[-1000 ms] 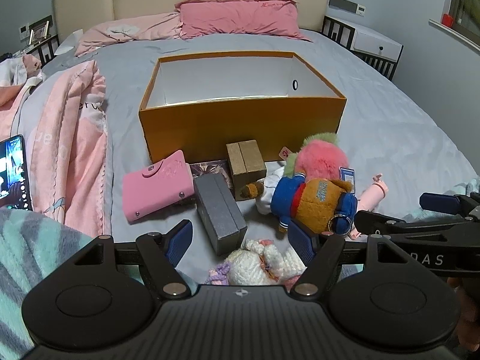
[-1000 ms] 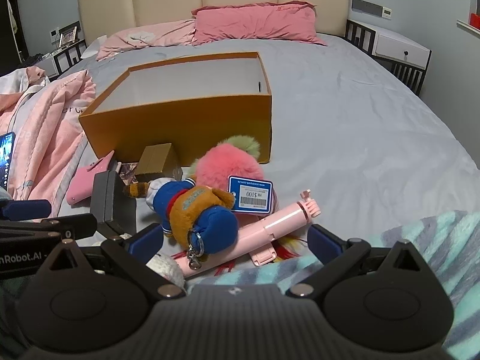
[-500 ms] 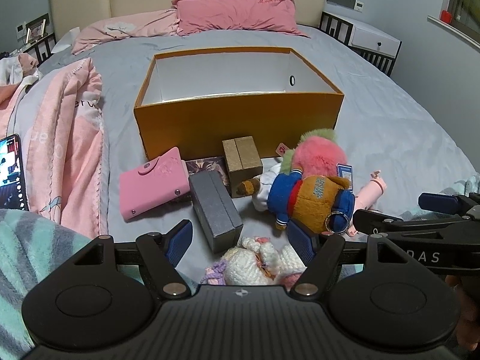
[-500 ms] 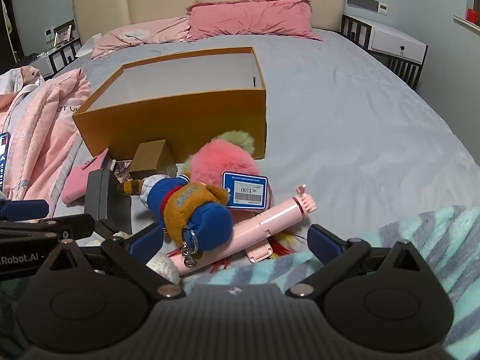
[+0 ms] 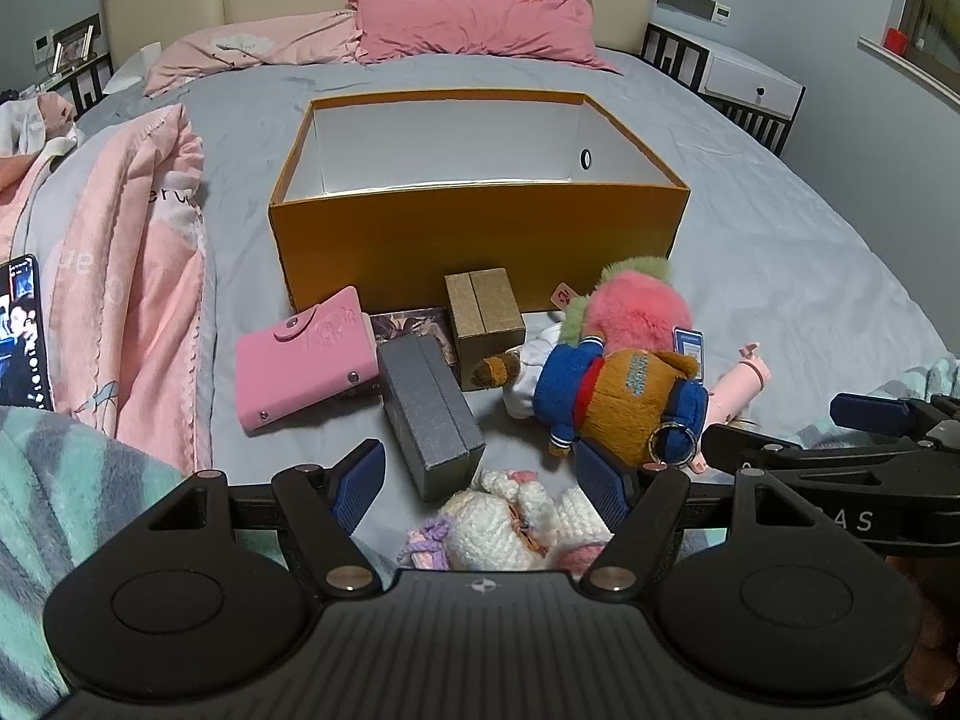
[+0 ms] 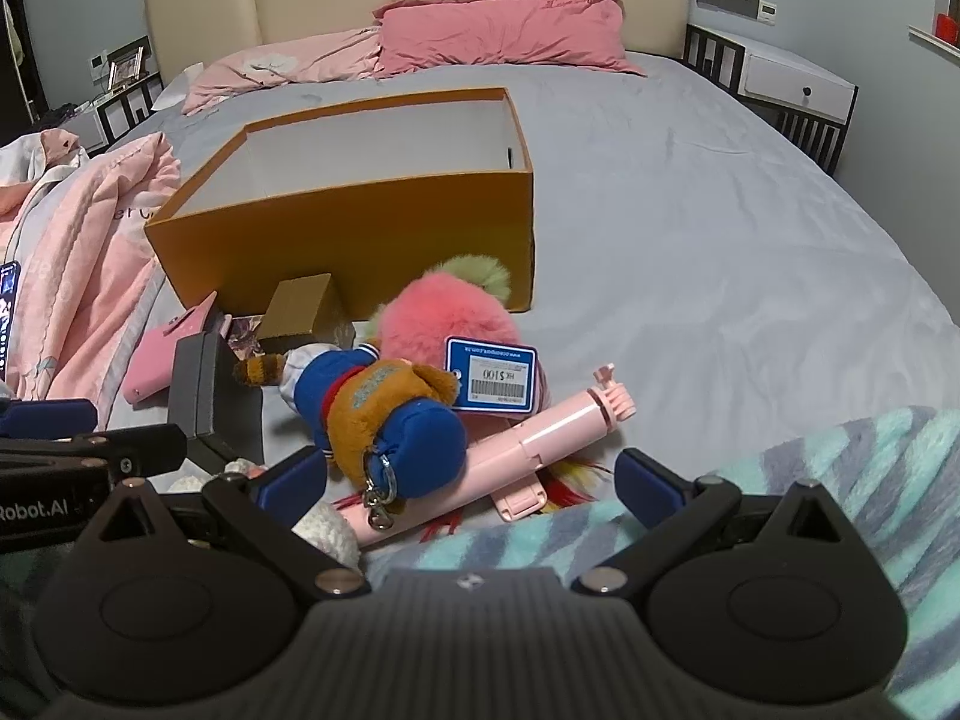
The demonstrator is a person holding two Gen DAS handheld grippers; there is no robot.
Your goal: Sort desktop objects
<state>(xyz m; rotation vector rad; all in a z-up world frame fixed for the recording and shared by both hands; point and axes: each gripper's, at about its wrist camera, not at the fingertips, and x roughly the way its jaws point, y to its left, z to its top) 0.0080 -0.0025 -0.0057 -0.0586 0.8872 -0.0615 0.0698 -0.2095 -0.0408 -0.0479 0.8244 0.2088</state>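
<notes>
An open orange box (image 5: pixel 480 234) (image 6: pixel 360 240) stands empty on the bed. In front of it lie a pink card wallet (image 5: pixel 303 357), a dark grey case (image 5: pixel 432 414), a small brown box (image 5: pixel 485 318), a pink fluffy toy (image 5: pixel 636 315) (image 6: pixel 447 321), a bear plush in blue (image 5: pixel 624 405) (image 6: pixel 390 414), a pink selfie stick (image 6: pixel 522 444) and a white knitted doll (image 5: pixel 516 525). My left gripper (image 5: pixel 480 480) is open, low over the knitted doll. My right gripper (image 6: pixel 468 474) is open over the bear plush and the selfie stick.
A pink quilt (image 5: pixel 132 252) lies at the left with a lit phone (image 5: pixel 21 336) on it. A teal striped blanket (image 6: pixel 810 492) covers the near edge. Pink pillows (image 5: pixel 474 24) lie at the headboard. A white nightstand (image 5: pixel 750 90) stands at the right.
Both grippers have drawn back and risen slightly, so the box and the objects sit a little farther up in view. Both stay open. No object has moved.
</notes>
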